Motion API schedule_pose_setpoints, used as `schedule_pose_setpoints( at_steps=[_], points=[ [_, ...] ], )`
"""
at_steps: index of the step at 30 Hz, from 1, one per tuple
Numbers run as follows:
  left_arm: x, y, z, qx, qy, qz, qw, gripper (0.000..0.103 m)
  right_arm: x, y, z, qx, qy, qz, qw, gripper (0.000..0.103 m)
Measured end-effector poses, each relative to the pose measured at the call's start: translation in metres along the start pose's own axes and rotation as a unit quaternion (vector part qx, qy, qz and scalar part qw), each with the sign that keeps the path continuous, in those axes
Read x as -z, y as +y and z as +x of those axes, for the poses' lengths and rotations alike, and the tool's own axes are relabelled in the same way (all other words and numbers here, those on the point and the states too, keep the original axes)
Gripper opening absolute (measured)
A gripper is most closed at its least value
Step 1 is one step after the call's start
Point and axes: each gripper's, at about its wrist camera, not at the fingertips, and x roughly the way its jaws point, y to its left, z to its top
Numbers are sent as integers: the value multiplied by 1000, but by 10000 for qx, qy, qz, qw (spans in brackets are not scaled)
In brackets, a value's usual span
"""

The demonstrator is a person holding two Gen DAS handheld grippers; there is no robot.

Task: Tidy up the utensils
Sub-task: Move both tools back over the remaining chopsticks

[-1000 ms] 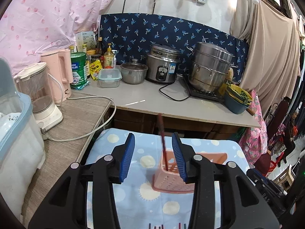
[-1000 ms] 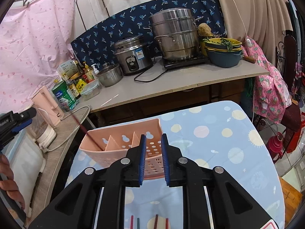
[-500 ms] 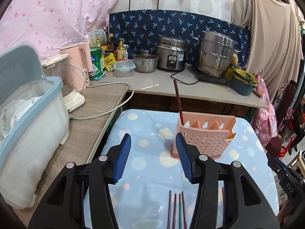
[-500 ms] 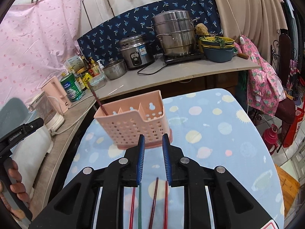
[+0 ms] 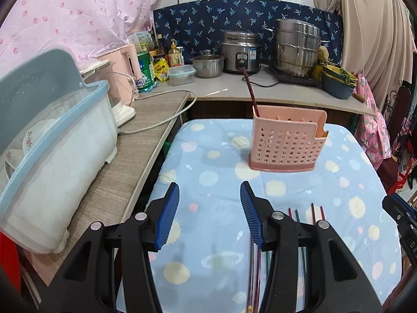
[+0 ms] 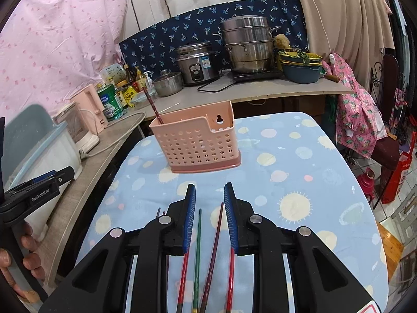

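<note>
Next pick: right gripper [image 6: 207, 199], jaws just opening, nothing gripped, should straddle one chopstick [image 6: 198, 237] near pink utensil caddy [image 6: 198, 140]; left gripper [image 5: 209, 208] apart, empty.

Ahead: pink caddy [image 6: 198, 143] is standing mid-table, blocking the straight path.
Right: blue cloth [image 6: 312, 182] is lying bare.
Below: chopsticks [image 6: 208, 247] are lying under the jaws.

pink curtain [image 5: 78, 13], beige drape [image 6: 338, 13], cluttered counter [image 5: 234, 91]
</note>
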Motion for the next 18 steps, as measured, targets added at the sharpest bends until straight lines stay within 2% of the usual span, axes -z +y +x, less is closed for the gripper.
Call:
schedule_pose_setpoints(
  at_steps=[9,18],
  points=[
    [34,2,-3,4,245,104,9996,46,34,6,-12,77,159,-145,9997,23],
    [74,7,7,36,643,118,9979,46,84,-1,-7,174,632,-106,9978,23]
  ],
)
